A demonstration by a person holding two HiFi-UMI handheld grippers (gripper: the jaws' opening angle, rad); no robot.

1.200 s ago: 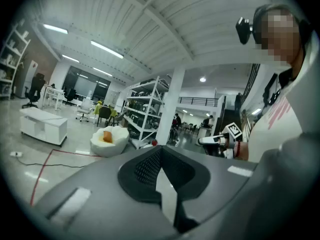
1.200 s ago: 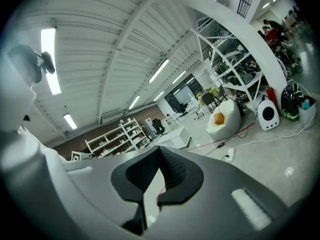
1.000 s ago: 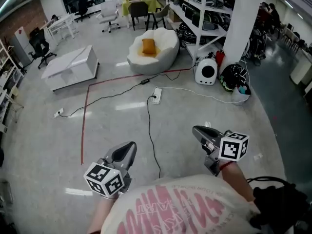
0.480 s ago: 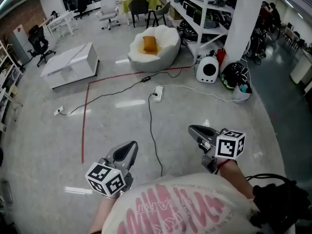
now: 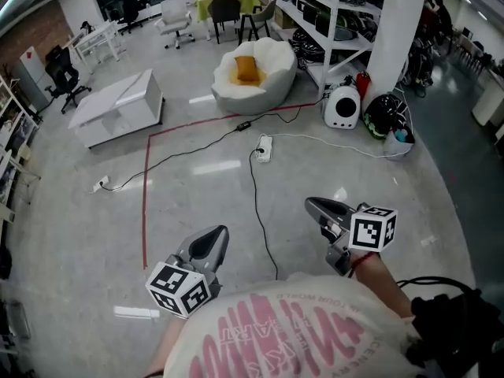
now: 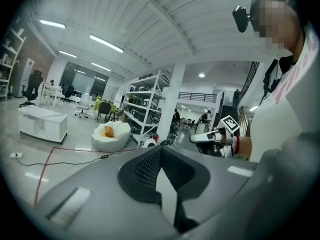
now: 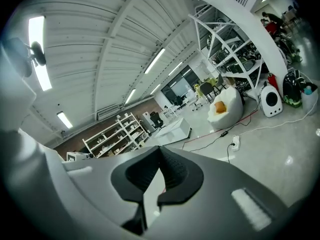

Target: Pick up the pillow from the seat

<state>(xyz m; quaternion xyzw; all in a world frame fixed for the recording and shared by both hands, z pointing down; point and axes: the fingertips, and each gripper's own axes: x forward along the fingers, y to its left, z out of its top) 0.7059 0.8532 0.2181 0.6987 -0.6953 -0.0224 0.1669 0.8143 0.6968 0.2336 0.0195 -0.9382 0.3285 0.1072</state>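
Note:
An orange pillow (image 5: 246, 68) lies in the hollow of a white beanbag seat (image 5: 270, 77) far across the floor, near the shelving. The same pillow (image 6: 108, 131) shows small in the left gripper view, and the pillow (image 7: 220, 106) on the seat (image 7: 231, 109) shows in the right gripper view. My left gripper (image 5: 217, 238) is held low at the near left, jaws shut and empty. My right gripper (image 5: 313, 206) is at the near right, also shut with nothing in it. Both are several paces short of the seat.
A black cable (image 5: 260, 211) and a white power strip (image 5: 264, 147) lie on the floor between me and the seat. Red tape (image 5: 146, 187) marks a corner. A white low cabinet (image 5: 118, 107) stands left, a white speaker (image 5: 342, 107) and bags (image 5: 383, 117) right by a pillar (image 5: 396, 30).
The view has shifted slightly forward and right; the seat and floor clutter sit a little differently in frame. Both grippers stay shut and held in front of the body.

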